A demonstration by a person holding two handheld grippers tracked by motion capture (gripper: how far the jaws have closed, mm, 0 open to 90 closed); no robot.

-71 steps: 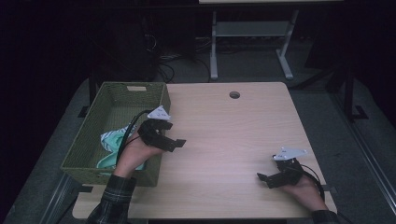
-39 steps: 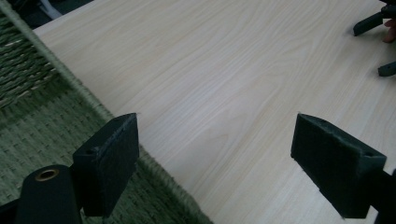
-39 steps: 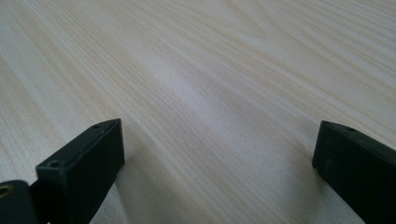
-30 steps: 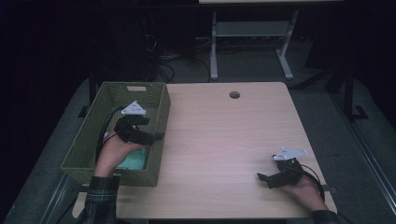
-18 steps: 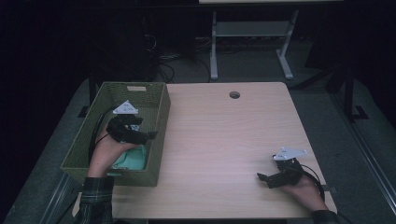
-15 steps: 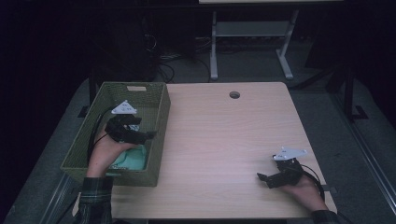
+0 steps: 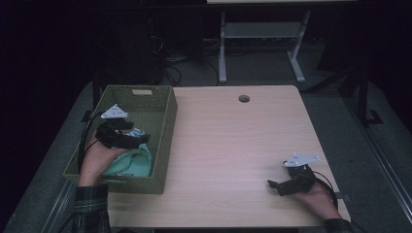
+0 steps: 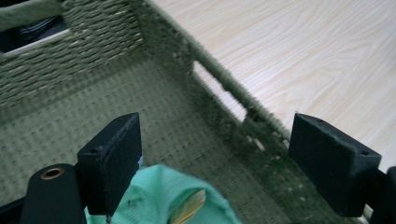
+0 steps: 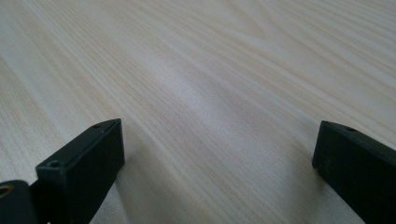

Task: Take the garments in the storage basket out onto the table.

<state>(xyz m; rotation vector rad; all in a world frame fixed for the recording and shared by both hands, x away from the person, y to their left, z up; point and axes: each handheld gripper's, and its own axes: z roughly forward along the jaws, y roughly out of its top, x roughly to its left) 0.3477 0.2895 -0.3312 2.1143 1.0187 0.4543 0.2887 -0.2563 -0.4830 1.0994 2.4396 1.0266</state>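
Left gripper (image 7: 127, 138): jaws spread, empty, above mint cloth (image 8: 163, 196) lying in green basket (image 7: 165, 121). Right gripper (image 7: 282, 184): jaws spread, idle on table (image 7: 233, 141). Cloth deposited; likely withdrawal left.

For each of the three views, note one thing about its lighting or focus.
High view: the table is lit while the room behind is nearly black. Left gripper view: the basket weave is fairly sharp, but the green cloth close to the lens is soft. Right gripper view: the wood grain blurs toward the top, and the open jaws cast soft shadows.
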